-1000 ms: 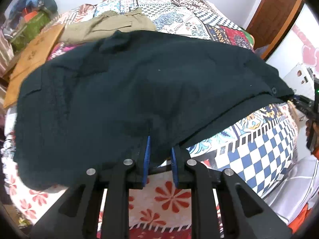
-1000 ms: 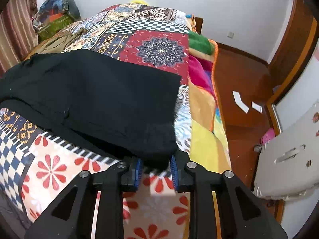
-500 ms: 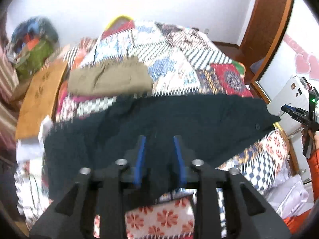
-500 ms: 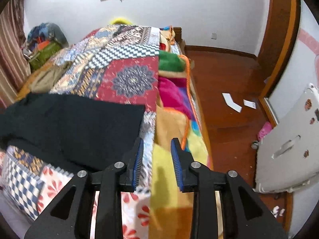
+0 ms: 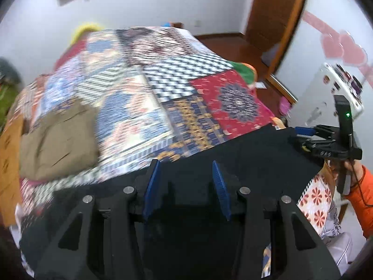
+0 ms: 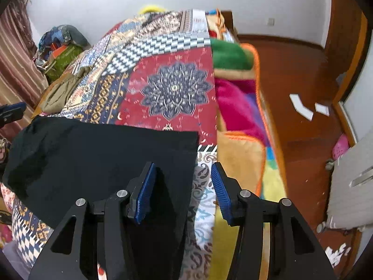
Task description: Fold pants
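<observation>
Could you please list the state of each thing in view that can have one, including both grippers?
left gripper: open, holding nothing, above the black pants.
right gripper: open, holding nothing, over the pants' right edge.
black pants: folded, lying flat on the quilt, free of both grippers.
khaki garment: folded, lying on the quilt farther back.
patchwork quilt: spread over the bed.
</observation>
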Demonstrator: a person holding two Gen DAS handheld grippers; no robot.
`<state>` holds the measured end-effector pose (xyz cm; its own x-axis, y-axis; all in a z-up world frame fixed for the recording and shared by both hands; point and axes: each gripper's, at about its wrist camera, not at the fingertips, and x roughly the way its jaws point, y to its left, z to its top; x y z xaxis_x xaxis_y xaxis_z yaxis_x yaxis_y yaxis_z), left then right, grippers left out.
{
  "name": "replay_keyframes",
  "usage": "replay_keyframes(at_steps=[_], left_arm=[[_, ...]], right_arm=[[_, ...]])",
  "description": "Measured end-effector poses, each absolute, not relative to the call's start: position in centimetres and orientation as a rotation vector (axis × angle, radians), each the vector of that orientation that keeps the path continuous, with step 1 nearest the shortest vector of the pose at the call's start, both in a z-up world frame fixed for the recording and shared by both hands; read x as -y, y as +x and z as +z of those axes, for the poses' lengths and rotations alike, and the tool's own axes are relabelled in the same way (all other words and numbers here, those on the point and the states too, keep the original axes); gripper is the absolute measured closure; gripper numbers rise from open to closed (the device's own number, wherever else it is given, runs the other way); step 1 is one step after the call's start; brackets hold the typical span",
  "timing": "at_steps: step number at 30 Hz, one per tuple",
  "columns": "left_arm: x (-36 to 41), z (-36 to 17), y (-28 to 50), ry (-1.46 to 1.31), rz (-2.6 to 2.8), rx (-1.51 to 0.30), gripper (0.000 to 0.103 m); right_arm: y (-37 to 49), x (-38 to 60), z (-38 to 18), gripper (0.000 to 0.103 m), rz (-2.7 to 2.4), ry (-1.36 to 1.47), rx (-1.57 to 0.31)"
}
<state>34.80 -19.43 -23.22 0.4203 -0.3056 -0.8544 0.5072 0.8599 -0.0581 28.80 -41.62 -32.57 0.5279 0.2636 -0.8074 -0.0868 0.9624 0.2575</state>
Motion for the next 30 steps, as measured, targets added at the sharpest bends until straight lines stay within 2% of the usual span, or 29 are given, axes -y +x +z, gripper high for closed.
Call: replay_keyframes(at_steps=[3,4,5,7,9,10,12,19,25,27,30], left_arm=[[23.2,-25.1,36.3,0.243,-0.583,-1.063,0.057],[24.1,-25.7,36.6,0.248,-0.601,-1.076,0.056],[25.2,-26.5,36.9,0.254,-0.619,-1.097,0.055],[26.9,-28.0,37.0,0.263,-0.653,-1.137,0.055],[28.0,-29.4,36.5,0.275,-0.683,-1.167,0.054],[28.5,-30.0,36.2,0.287,-0.692,-1.177,0.051],[29.0,-31.3,35.4,0.318,-0.693,-1.187,0.047],[28.9,-33.3,34.6,0.324,-0.703,-1.252,0.046],[27.9,-31.0,34.1,0.265,-0.684,-1.236,0.046],[27.9,-29.6,33.5,0.237,-0.702,-1.221,0.045],[28.4,-27.8,32.0,0.229,-0.722,-1.188,0.037]], right_arm=[[28.8,41.4,-33.0,0.059,0.248,0.219,-0.999],[28.6,41.2,-32.9,0.063,0.256,0.213,-0.99],[28.5,41.1,-32.8,0.072,0.26,0.212,-0.982],[28.2,40.9,-32.6,0.078,0.269,0.212,-0.966],[27.7,40.9,-32.0,0.089,0.285,0.211,-0.93],[27.7,40.9,-31.8,0.09,0.299,0.213,-0.914],[27.4,40.6,-31.1,0.091,0.317,0.209,-0.879],[26.4,38.9,-28.4,0.093,0.372,0.141,-0.755],[27.2,39.4,-30.1,0.093,0.276,0.115,-0.864],[26.9,40.6,-30.7,0.088,0.252,0.158,-0.907],[25.5,42.7,-30.5,0.081,0.219,0.229,-0.909]])
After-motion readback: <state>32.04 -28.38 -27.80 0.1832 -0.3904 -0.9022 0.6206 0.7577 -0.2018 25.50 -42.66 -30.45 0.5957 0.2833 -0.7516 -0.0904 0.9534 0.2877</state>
